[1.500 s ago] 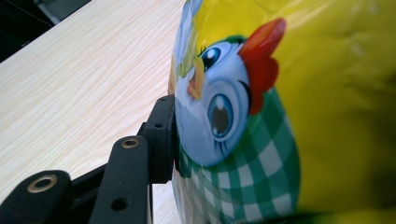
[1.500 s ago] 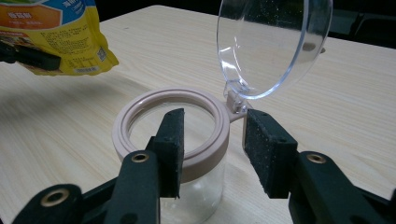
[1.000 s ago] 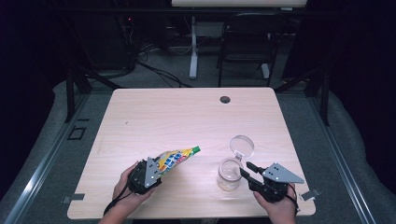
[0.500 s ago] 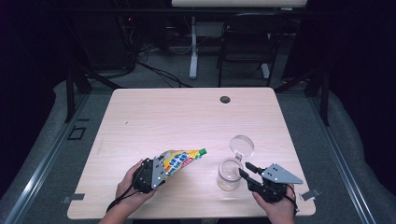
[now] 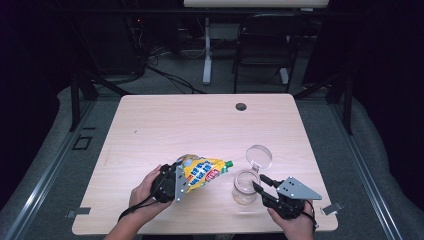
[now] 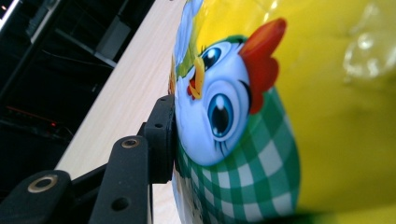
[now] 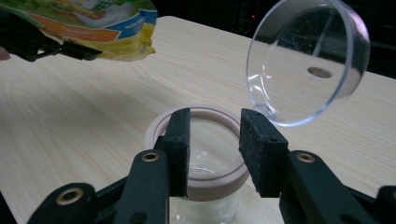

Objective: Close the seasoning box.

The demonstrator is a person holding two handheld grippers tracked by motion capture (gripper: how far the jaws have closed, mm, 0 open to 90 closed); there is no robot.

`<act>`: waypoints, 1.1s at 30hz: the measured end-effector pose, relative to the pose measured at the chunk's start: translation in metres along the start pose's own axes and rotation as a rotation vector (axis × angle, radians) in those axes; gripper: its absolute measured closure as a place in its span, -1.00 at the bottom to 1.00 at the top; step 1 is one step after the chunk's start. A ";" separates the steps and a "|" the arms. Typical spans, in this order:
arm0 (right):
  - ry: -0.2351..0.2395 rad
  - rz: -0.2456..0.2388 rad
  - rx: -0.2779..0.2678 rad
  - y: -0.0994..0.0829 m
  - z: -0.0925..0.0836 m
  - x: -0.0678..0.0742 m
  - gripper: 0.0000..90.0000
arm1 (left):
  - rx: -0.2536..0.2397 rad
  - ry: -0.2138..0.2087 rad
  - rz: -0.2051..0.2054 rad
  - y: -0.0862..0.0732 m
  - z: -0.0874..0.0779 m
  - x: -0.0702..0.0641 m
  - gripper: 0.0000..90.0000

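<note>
The left claw (image 5: 186, 179) is clamped on a yellow snack bag (image 5: 202, 171) printed with a cartoon chicken, one black pad pressed flat against the printed face in the left gripper view, and it holds the bag off the bench (image 5: 190, 125) near the front edge, lying over with its green tip toward the glass jar (image 5: 245, 186). The right claw (image 7: 215, 147) is partly closed across the jar, its pads at the pale collar (image 7: 159, 133) of the mouth. The jar's clear hinged lid (image 7: 306, 60) stands open and tilted up behind the mouth, and the jar itself stands upright on the bench just right of the bag.
</note>
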State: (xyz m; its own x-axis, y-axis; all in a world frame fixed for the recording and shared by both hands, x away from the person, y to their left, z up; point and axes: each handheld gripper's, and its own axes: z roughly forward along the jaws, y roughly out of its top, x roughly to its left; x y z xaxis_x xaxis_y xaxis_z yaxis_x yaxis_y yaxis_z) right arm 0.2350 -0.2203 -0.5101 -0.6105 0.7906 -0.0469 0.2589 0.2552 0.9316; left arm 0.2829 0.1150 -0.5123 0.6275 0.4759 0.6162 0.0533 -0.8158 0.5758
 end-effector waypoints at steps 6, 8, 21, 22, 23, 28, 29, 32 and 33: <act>0.007 -0.014 0.000 0.001 0.002 0.005 0.41 | -0.001 0.015 0.050 0.009 0.002 -0.002 0.25; 0.008 -0.023 0.006 0.002 0.002 0.006 0.41 | 0.003 0.016 0.059 0.011 0.003 -0.003 0.25; -0.015 -0.070 0.015 0.003 0.004 0.013 0.40 | 0.016 0.031 0.157 0.025 0.009 -0.012 0.25; -0.015 -0.070 0.015 0.003 0.004 0.013 0.40 | 0.016 0.031 0.157 0.025 0.009 -0.012 0.25; -0.021 -0.086 0.015 0.003 0.006 0.015 0.40 | 0.024 0.029 0.172 0.026 0.008 -0.011 0.25; -0.060 -0.151 0.033 0.004 0.008 0.019 0.40 | 0.029 0.025 0.185 0.027 0.009 -0.014 0.25; -0.065 -0.165 0.036 0.004 0.008 0.019 0.40 | 0.031 0.024 0.192 0.027 0.009 -0.014 0.25; -0.086 -0.199 0.039 0.004 0.010 0.022 0.39 | 0.038 0.023 0.207 0.027 0.010 -0.015 0.25; -0.094 -0.216 0.042 0.004 0.010 0.022 0.39 | 0.044 0.021 0.217 0.026 0.011 -0.015 0.26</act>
State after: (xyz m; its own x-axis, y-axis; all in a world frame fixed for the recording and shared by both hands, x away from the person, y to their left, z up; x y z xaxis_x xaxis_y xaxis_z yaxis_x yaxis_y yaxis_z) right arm 0.2299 -0.1961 -0.5111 -0.5833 0.7631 -0.2782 0.1620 0.4450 0.8808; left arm 0.2829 0.0825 -0.5123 0.6113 0.2937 0.7349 -0.0472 -0.9134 0.4043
